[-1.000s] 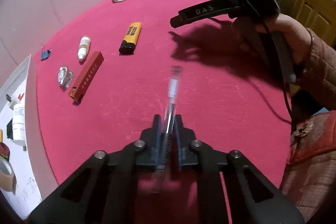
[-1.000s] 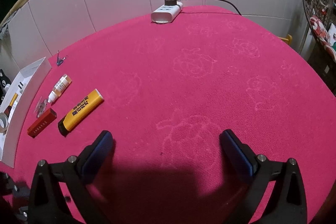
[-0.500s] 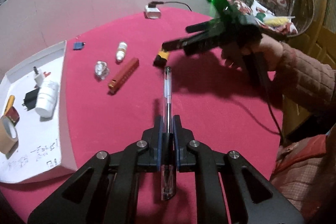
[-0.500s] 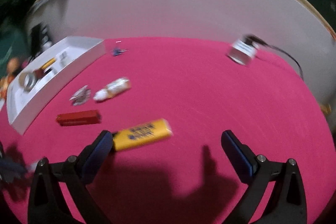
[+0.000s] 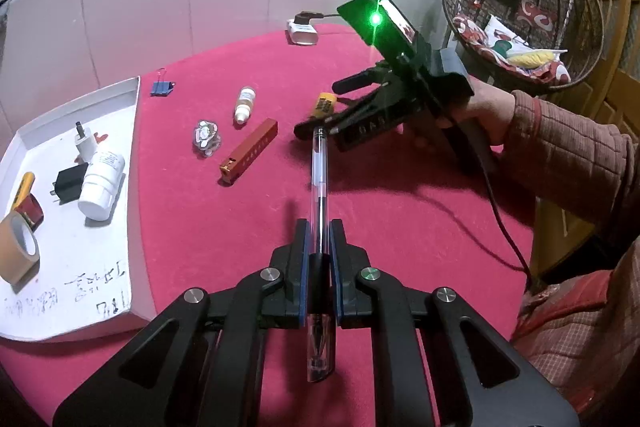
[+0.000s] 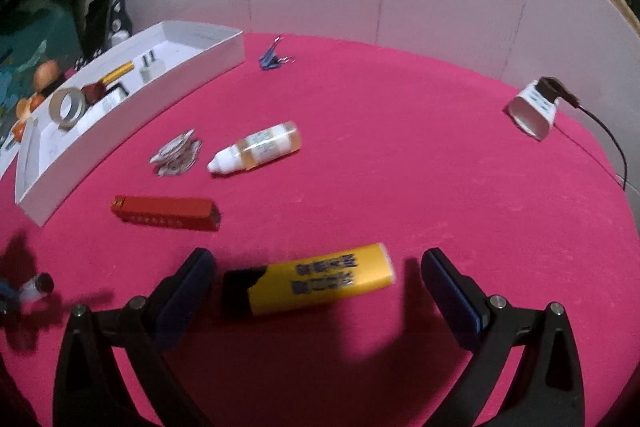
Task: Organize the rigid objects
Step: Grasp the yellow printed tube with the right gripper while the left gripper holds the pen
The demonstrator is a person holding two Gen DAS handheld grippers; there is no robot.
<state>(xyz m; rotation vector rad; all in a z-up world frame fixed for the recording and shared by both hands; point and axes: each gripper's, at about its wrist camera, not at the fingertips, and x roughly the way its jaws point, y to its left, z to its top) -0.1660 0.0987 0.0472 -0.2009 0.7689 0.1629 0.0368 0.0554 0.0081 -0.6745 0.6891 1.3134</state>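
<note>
— Where's your left gripper (image 5: pixel 319 247)?
— Clamped on the clear pen (image 5: pixel 319 187), above the red cloth (image 5: pixel 400 227).
— And your right gripper (image 6: pixel 316 279)?
— Spread wide, the yellow lighter (image 6: pixel 320 281) lying between its fingers.

We count on desk (image 6: pixel 400 167): one pen (image 5: pixel 319 179), one yellow lighter (image 6: pixel 320 279), one red bar-shaped case (image 6: pixel 166 213), one dropper bottle (image 6: pixel 256 149), one foil packet (image 6: pixel 176 153), one blue binder clip (image 6: pixel 272 59), one white adapter (image 6: pixel 532 111) near far edge. One white tray (image 5: pixel 132 187) at left edge; in it we count one tape roll (image 5: pixel 18 247), one white bottle (image 5: pixel 100 191), two plugs, black (image 5: pixel 68 183) and white (image 5: pixel 85 143).
</note>
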